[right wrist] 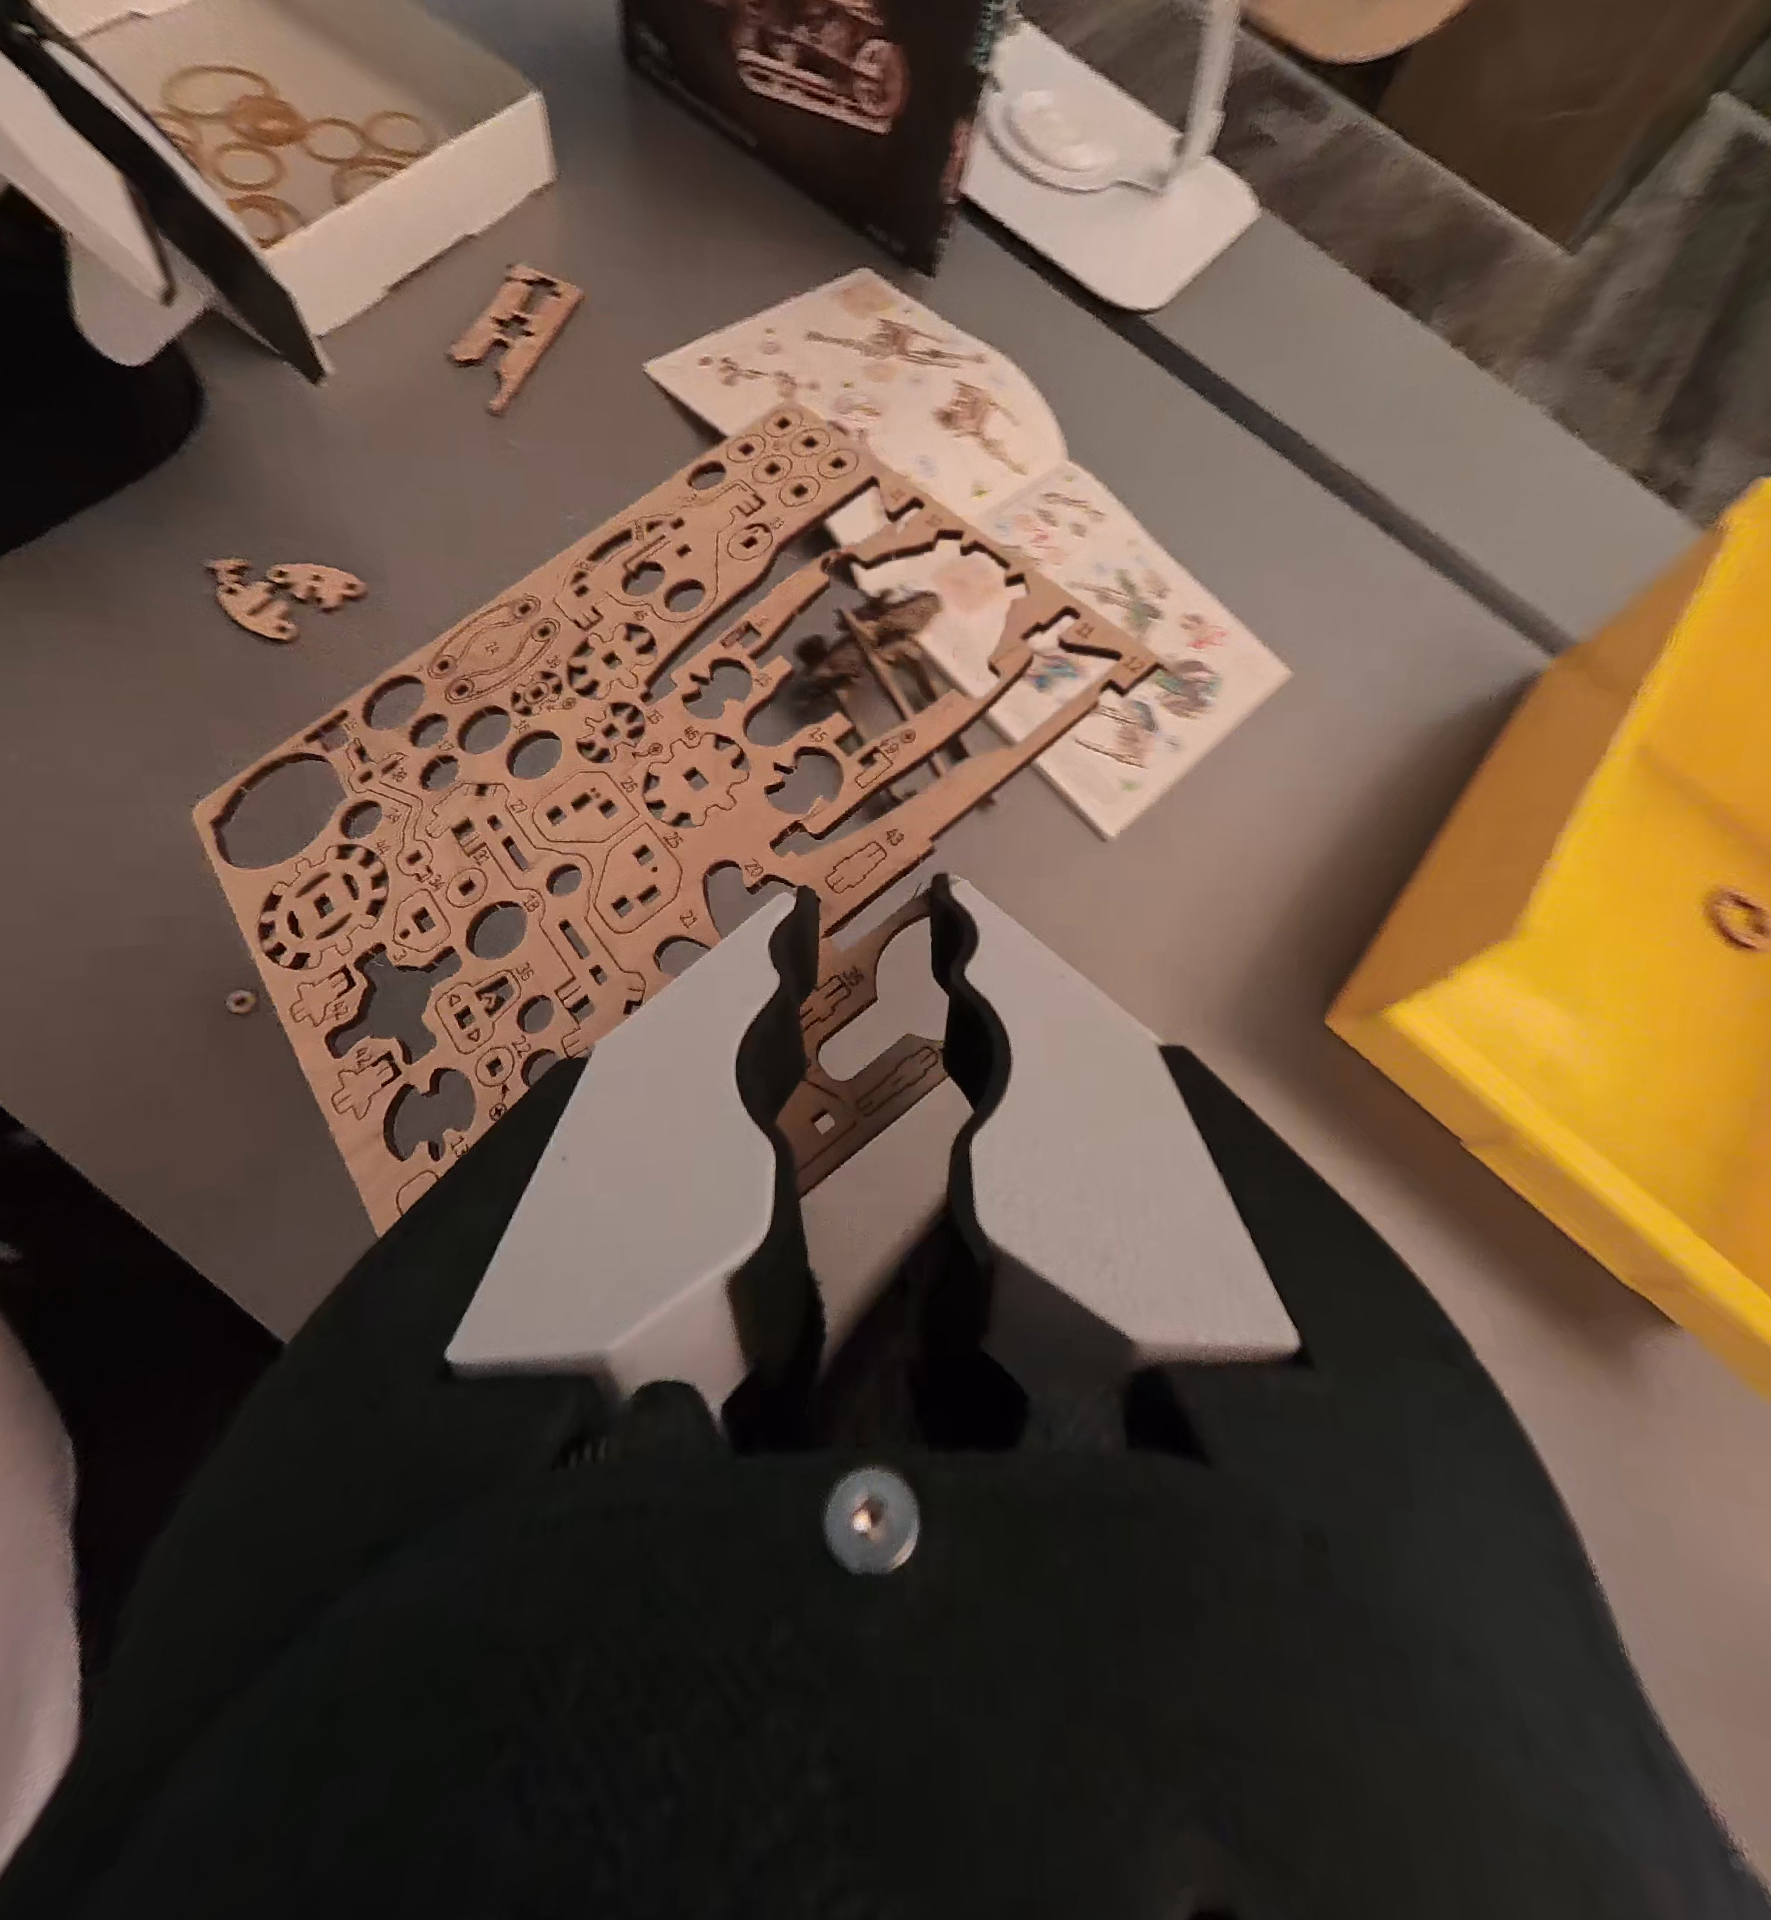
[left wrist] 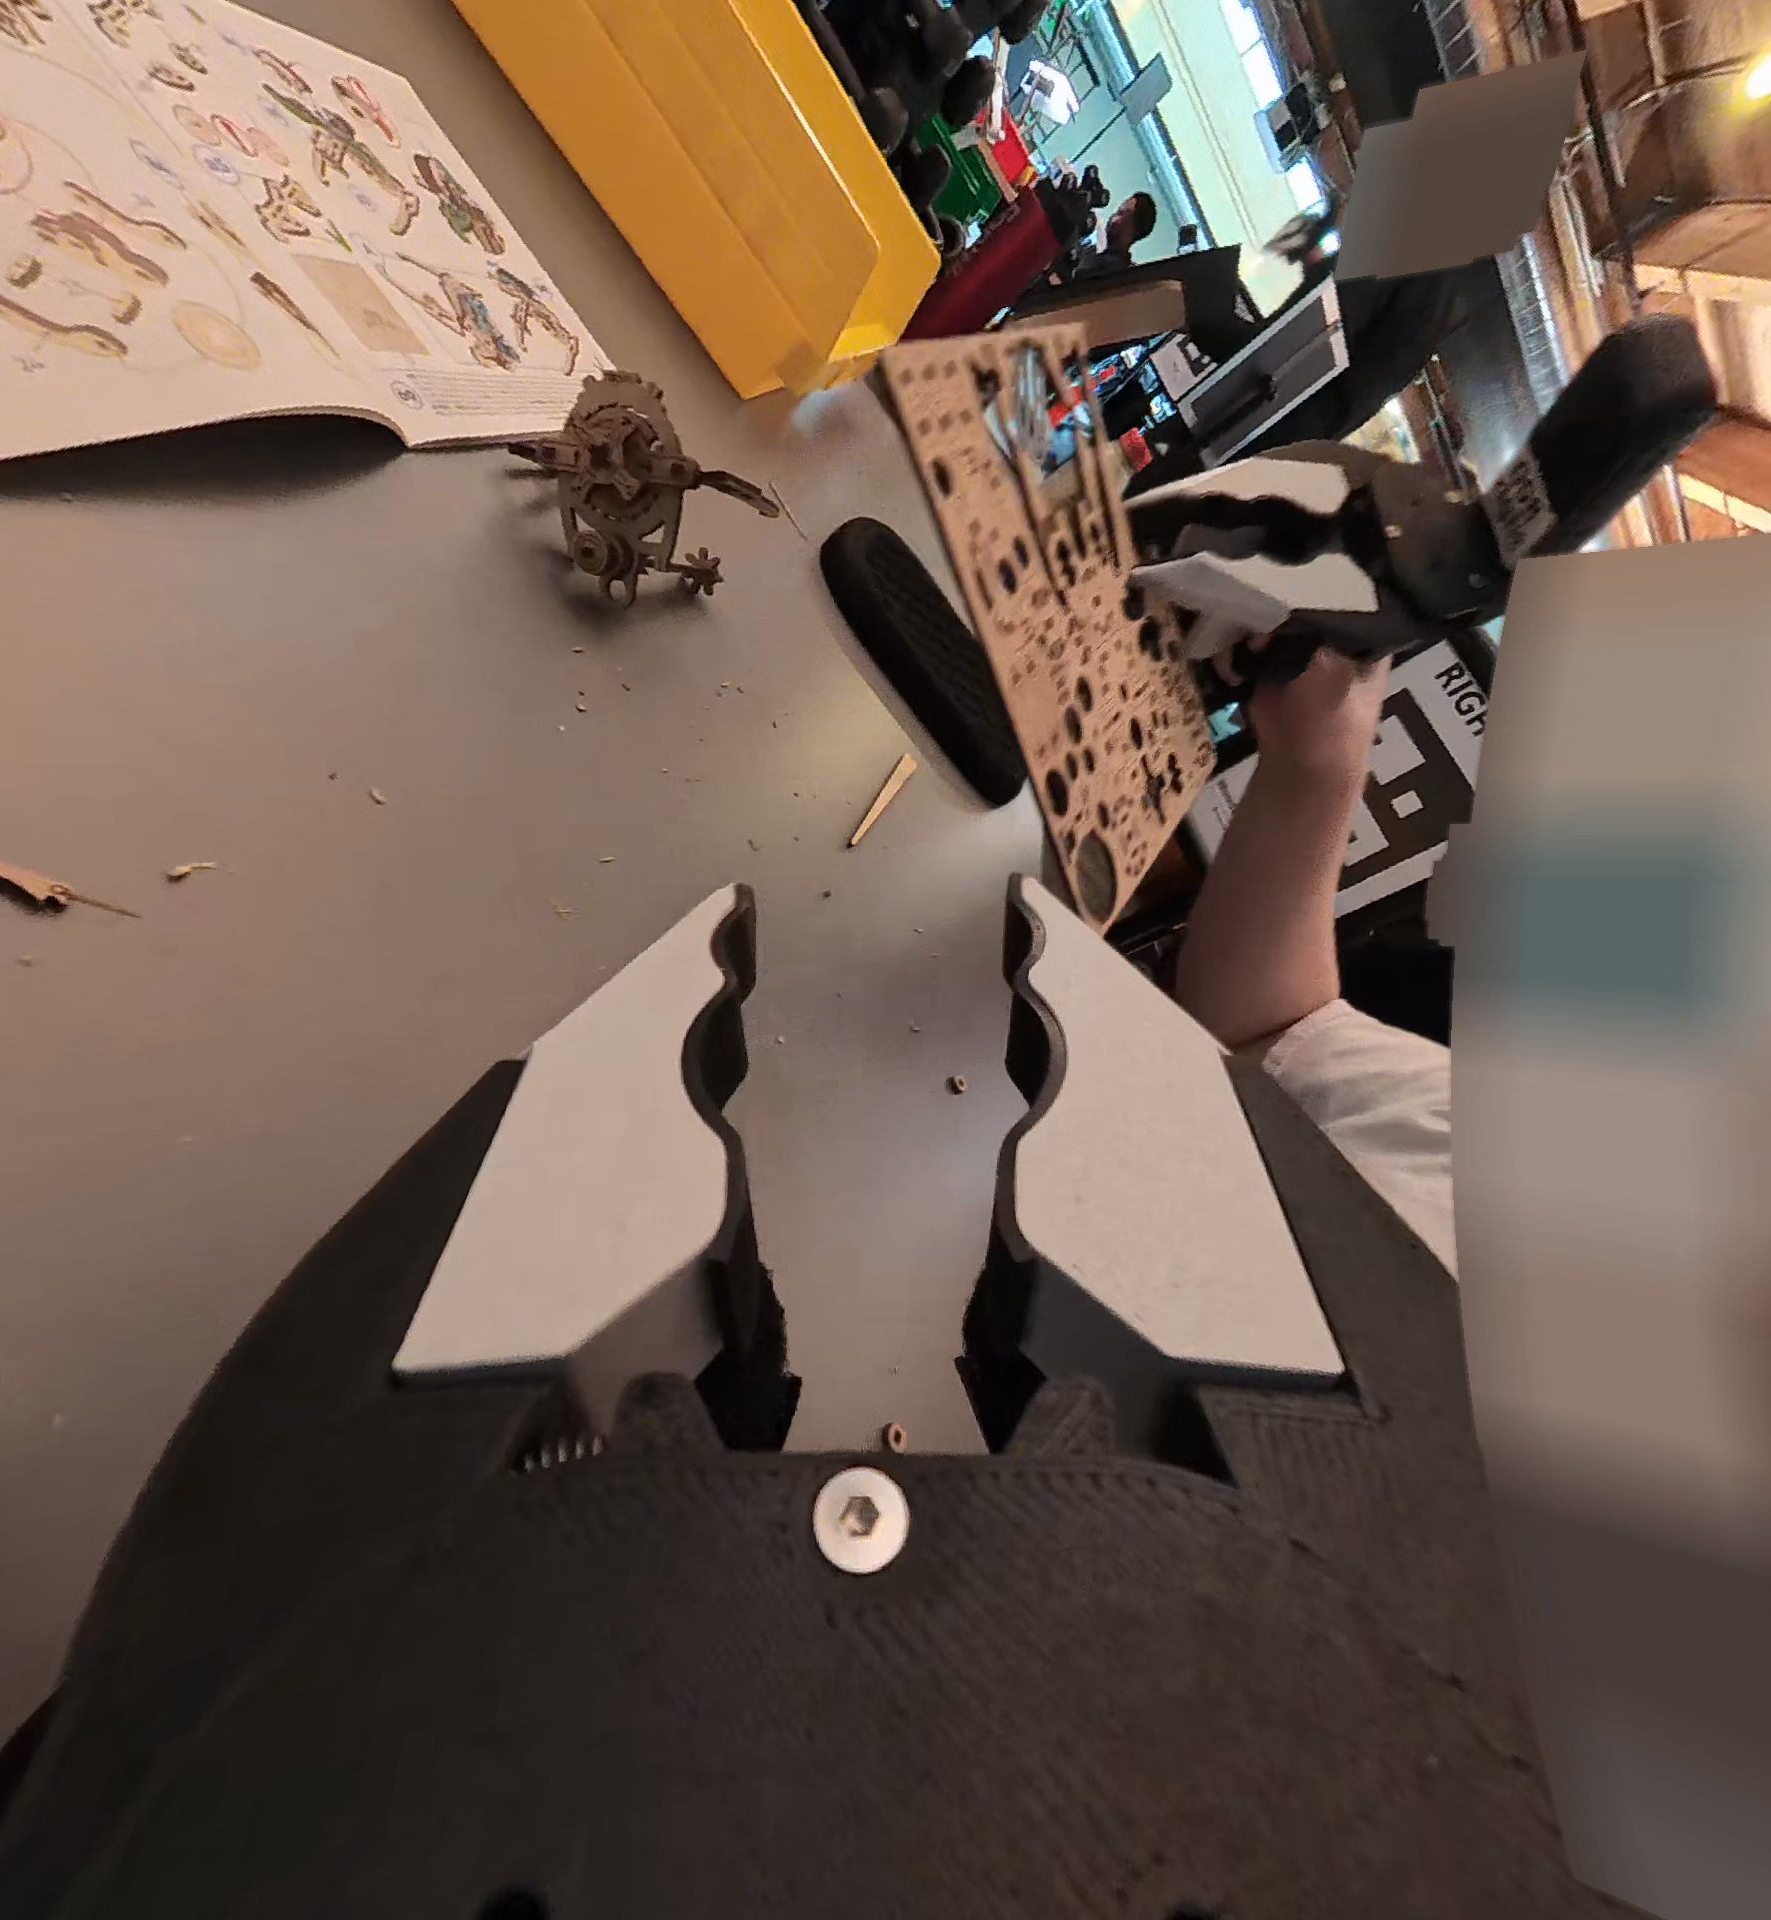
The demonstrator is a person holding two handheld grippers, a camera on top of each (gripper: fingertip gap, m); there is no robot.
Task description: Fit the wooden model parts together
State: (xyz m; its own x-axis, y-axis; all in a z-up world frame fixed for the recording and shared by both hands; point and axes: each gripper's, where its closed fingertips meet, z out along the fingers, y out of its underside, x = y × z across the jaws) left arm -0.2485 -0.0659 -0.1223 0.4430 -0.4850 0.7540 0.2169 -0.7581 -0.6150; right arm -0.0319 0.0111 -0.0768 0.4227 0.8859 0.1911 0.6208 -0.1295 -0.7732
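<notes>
My right gripper (right wrist: 870,914) is shut on the near edge of a flat laser-cut wooden parts sheet (right wrist: 569,790) and holds it tilted above the grey table. In the left wrist view the right gripper (left wrist: 1143,551) and the sheet (left wrist: 1047,634) are up at the right, off the table. A partly built wooden gear model (left wrist: 621,488) stands on the table beyond my left gripper (left wrist: 881,914), which is open, empty and just above the table. The model also shows through a cutout in the sheet in the right wrist view (right wrist: 860,644).
An open instruction booklet (left wrist: 185,229) and a yellow bin (left wrist: 715,177) lie past the model. A black oval block (left wrist: 912,655) and a small wooden stick (left wrist: 881,800) are near the sheet. A white box of wooden rings (right wrist: 341,145), loose wooden parts (right wrist: 517,332) and a dark box (right wrist: 808,94) sit farther off. There is about 25 centimeters between the tips of the two grippers. My left tips are roughly 15 centimeters from the partly built wooden gear model (left wrist: 621,488).
</notes>
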